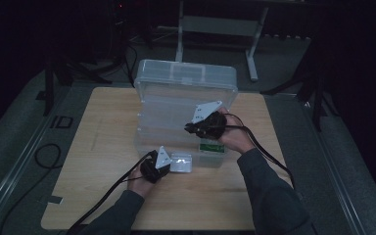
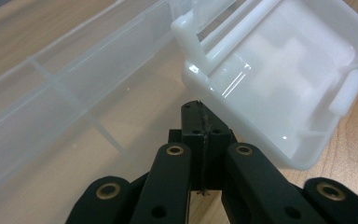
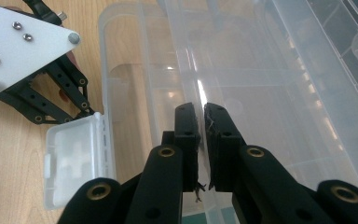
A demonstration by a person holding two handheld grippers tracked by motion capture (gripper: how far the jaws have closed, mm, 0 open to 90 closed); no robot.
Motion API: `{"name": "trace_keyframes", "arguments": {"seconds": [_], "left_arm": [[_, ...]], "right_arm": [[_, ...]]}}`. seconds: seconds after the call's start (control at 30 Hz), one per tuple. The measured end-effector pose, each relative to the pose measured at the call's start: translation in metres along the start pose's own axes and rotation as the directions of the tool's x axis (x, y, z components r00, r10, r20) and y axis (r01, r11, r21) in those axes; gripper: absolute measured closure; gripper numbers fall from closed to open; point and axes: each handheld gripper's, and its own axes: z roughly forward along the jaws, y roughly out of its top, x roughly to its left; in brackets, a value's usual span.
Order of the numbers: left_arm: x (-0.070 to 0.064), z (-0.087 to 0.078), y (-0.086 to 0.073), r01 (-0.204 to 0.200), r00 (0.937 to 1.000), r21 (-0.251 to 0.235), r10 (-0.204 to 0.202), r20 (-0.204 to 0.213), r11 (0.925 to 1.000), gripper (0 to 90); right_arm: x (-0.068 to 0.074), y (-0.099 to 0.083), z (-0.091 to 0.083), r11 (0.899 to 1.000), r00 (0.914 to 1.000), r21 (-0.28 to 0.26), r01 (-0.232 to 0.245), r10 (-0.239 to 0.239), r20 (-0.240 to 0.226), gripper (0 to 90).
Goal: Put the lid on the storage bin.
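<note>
A large clear plastic box stands on the wooden table. A small white latch flap hangs open at its near wall. My left gripper is shut, and in the left gripper view its tips touch the near edge of the flap. My right gripper is over the box's near side. In the right gripper view its jaws stand closed on a thin clear wall of the box. The left gripper also appears there beside the flap.
A green label sits on the box's near wall under my right hand. Cables trail from both grippers toward the table's front. A metal table frame stands on the dark floor behind. Bare wood lies to the left and front.
</note>
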Motion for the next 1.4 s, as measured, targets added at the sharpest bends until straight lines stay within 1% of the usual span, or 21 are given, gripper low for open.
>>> {"name": "trace_keyframes", "arguments": {"seconds": [0.43, 0.87, 1.23, 1.27, 1.4], "left_arm": [[-0.0002, -0.0001, 0.0, -0.001, 1.0, 0.001, 0.001, -0.002, 1.0, 90.0], [0.0001, 0.0002, 0.0004, -0.007, 1.0, 0.001, 0.007, -0.004, 1.0, 90.0], [-0.0003, 0.0007, 0.0006, -0.004, 1.0, 0.001, 0.004, -0.004, 1.0, 90.0], [-0.0003, 0.0008, 0.0006, -0.004, 1.0, 0.0, 0.004, -0.005, 1.0, 90.0], [-0.0004, 0.0012, 0.0007, -0.001, 1.0, -0.002, 0.001, -0.005, 1.0, 90.0]], "right_arm": [[0.0013, -0.0017, 0.0004, 1.0, 0.9999, -0.005, -0.005, 0.005, -0.009, 84.2], [0.003, -0.002, 0.0011, 1.0, 1.0, 0.0, 0.001, -0.001, -0.01, 84.1], [0.004, -0.0027, 0.0017, 1.0, 0.9999, 0.004, 0.005, -0.005, -0.014, 84.0], [0.0043, -0.0027, 0.0017, 1.0, 0.9998, 0.006, 0.011, -0.011, -0.014, 84.0], [0.0054, -0.0031, 0.0022, 1.0, 0.9999, 0.008, 0.008, -0.008, -0.013, 83.8]]}}
